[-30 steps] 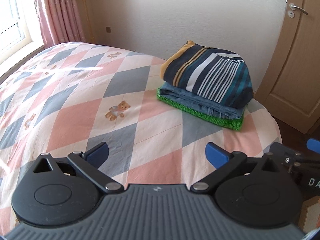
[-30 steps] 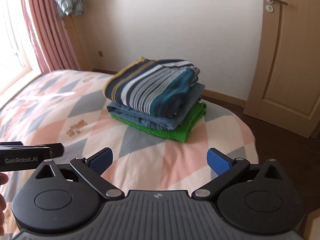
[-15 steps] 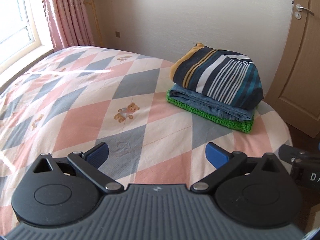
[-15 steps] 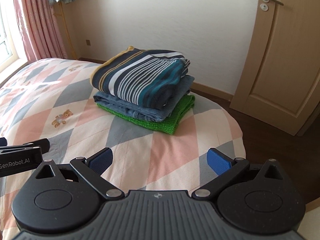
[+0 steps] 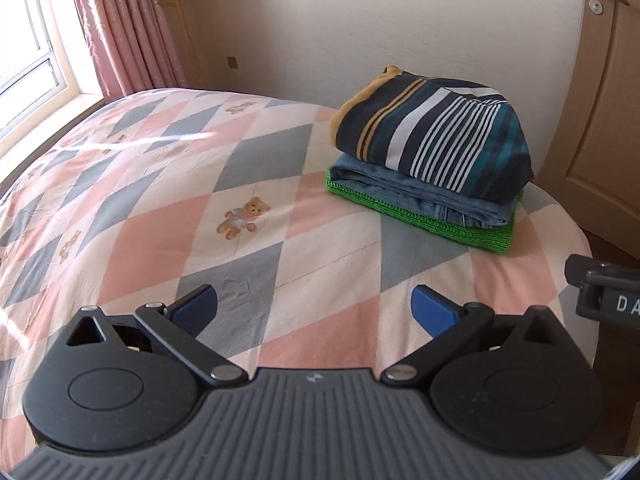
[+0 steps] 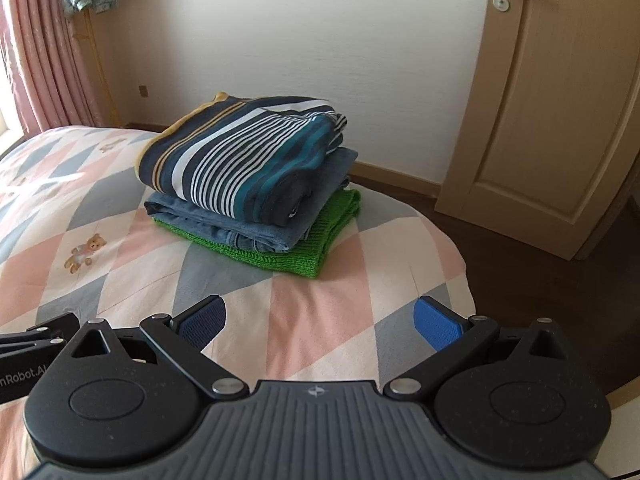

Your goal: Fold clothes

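Observation:
A stack of three folded clothes rests near the bed's far right corner: a striped navy, teal and white shirt (image 5: 440, 136) (image 6: 244, 160) on top, folded blue jeans (image 5: 424, 192) (image 6: 224, 220) under it, and a green knit (image 5: 472, 232) (image 6: 280, 258) at the bottom. My left gripper (image 5: 316, 312) hangs open above the bedspread, well short of the stack, nothing between its blue pads. My right gripper (image 6: 320, 320) is open too, over the bed's near edge, also empty. The right gripper's body (image 5: 608, 296) shows at the left wrist view's right edge.
The bed carries a pink, grey and white diamond-pattern bedspread (image 5: 160, 208) (image 6: 328, 312) with small teddy bears. Pink curtains (image 5: 120, 28) and a window stand at the left. A wooden door (image 6: 552, 120) and dark floor (image 6: 540, 292) lie to the right, past the bed's edge.
Both grippers have drawn back and tilted upward, so the stack sits a little farther off and more of the wall and door shows. Jaws stay open.

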Tool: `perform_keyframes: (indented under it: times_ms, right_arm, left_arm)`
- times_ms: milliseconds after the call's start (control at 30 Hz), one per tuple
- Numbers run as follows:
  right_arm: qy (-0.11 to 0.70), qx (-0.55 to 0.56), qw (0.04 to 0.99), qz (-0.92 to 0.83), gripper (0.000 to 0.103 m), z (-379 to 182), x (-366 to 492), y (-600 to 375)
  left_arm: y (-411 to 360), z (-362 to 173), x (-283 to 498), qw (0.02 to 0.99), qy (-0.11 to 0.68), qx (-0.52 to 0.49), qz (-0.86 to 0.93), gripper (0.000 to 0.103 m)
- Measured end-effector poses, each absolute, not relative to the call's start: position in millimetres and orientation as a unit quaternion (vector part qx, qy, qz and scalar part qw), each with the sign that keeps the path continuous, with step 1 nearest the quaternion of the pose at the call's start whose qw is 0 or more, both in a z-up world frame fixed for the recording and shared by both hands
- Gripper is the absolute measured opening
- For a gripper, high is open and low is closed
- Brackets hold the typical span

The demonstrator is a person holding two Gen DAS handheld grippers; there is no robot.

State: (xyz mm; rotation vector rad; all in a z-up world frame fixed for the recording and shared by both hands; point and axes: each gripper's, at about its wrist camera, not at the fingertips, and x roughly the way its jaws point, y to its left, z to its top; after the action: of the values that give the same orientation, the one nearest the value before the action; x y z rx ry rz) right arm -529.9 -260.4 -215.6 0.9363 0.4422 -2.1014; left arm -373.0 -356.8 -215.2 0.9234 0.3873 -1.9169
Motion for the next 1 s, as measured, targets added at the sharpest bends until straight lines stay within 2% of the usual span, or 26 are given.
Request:
perform_keyframes:
  times_ms: [1000]
  right_arm:
    - [0.174,0.428,0.381,-0.801,0.103,-257,-541,-299]
  left_arm:
    - [-417,-258,-384,0.431,0.148,0.392,-0.799,0.102]
